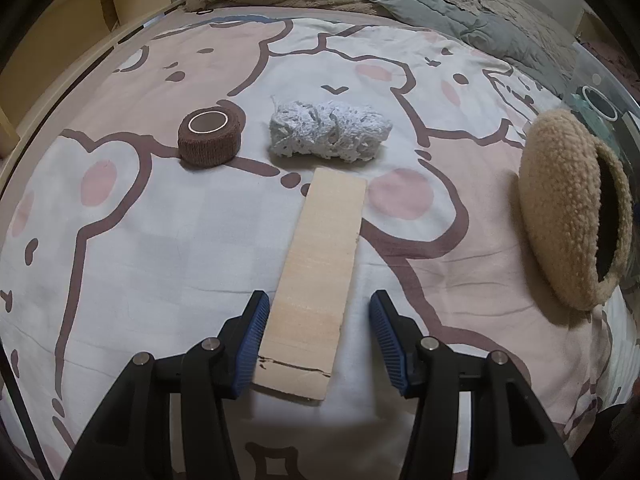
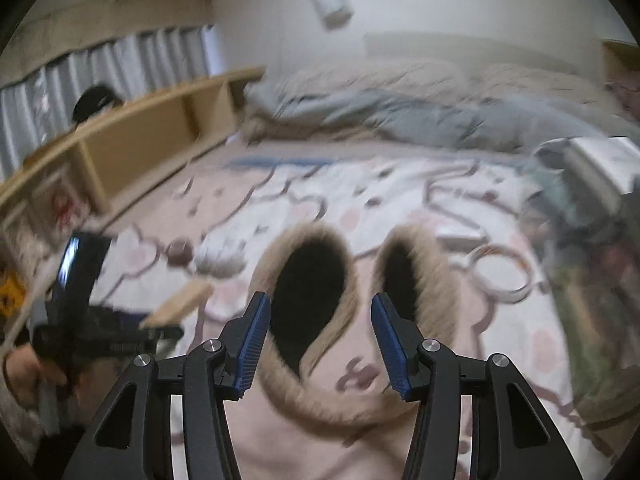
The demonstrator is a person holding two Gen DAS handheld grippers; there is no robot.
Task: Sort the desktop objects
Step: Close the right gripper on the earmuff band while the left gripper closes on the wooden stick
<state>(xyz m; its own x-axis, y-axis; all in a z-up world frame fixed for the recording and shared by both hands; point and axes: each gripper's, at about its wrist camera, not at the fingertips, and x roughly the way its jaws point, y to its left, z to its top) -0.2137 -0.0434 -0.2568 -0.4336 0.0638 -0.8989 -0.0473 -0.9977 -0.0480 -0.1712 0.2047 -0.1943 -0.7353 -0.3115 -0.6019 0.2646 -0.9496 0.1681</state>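
Your left gripper (image 1: pixel 318 320) half-open around wooden slat (image 1: pixel 320 276), right pad not touching; your right gripper (image 2: pixel 320 320) half-open astride fleece earmuffs (image 2: pixel 320 280), right of slat

Pale wood slat (image 1: pixel 320 264) flat on bedsheet; brown tape roll (image 1: pixel 210 136), white crochet bundle (image 1: pixel 330 130) beyond.

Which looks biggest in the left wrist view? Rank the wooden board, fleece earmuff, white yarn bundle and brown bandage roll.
1. wooden board, though nearest the camera
2. fleece earmuff
3. white yarn bundle
4. brown bandage roll
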